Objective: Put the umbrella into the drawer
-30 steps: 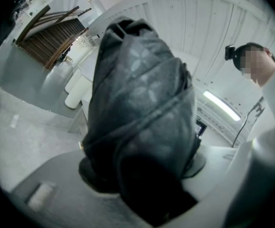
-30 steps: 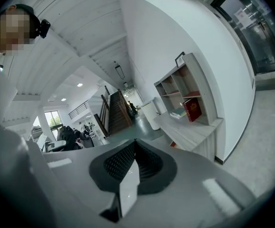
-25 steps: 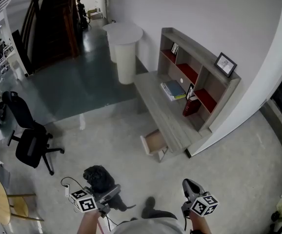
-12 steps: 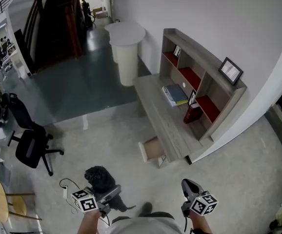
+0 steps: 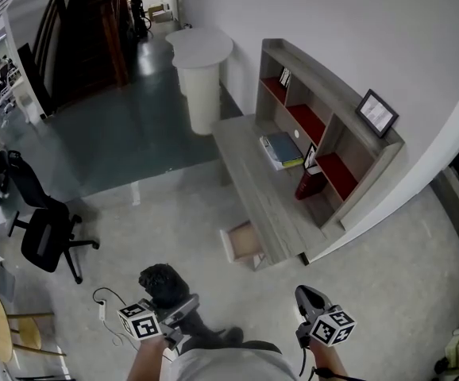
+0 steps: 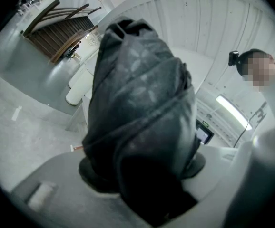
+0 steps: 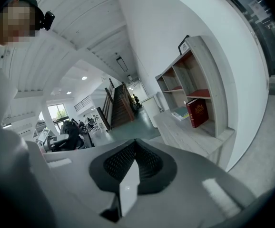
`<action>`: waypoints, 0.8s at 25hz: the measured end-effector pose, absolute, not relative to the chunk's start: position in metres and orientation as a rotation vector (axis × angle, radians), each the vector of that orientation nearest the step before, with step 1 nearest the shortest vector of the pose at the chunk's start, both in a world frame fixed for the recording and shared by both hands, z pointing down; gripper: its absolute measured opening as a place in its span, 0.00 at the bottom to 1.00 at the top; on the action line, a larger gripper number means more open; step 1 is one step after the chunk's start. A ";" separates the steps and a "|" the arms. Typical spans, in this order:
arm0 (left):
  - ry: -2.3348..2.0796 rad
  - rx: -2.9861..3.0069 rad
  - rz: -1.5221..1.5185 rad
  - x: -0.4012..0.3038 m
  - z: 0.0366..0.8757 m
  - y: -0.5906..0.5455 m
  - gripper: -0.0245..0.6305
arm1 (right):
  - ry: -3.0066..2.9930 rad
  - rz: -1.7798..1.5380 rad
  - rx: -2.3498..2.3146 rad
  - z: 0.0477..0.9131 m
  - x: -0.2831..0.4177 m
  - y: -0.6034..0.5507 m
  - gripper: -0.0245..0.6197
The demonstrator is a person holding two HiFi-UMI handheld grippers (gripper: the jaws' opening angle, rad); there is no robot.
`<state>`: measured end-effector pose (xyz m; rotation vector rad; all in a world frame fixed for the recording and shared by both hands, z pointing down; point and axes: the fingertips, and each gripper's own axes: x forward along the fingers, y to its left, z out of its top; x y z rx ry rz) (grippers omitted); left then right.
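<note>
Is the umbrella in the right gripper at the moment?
No, the right gripper has its jaws together on nothing; the umbrella sits clamped in the left gripper.

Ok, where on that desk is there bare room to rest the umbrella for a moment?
The desk's front strip is bare, from the near corner to the end by the white round table. Crowded: the back, by the shelf unit, with stacked books and a red book. The open drawer below looks empty.

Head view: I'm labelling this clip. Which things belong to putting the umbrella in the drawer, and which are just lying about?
Job: umbrella, gripped in the left gripper; open drawer under the desk.
Lying about: office chair, red book, picture frame, round white table.
</note>
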<state>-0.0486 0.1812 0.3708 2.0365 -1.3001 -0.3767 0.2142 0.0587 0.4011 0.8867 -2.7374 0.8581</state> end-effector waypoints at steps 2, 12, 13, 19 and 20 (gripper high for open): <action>-1.291 2.027 -0.372 -0.046 0.372 0.175 0.48 | -2.727 0.863 0.892 0.404 0.215 0.054 0.05; -1.205 2.031 -0.332 -0.064 0.394 0.127 0.48 | -2.687 0.883 0.960 0.419 0.200 0.020 0.05; -1.195 2.036 -0.322 -0.068 0.396 0.120 0.48 | -2.686 0.887 0.973 0.419 0.196 0.015 0.05; -1.135 2.053 -0.295 -0.101 0.396 0.075 0.48 | -2.669 0.904 1.026 0.419 0.166 -0.013 0.05; -1.125 2.051 -0.293 -0.107 0.397 0.068 0.48 | -2.664 0.903 1.033 0.420 0.159 -0.018 0.05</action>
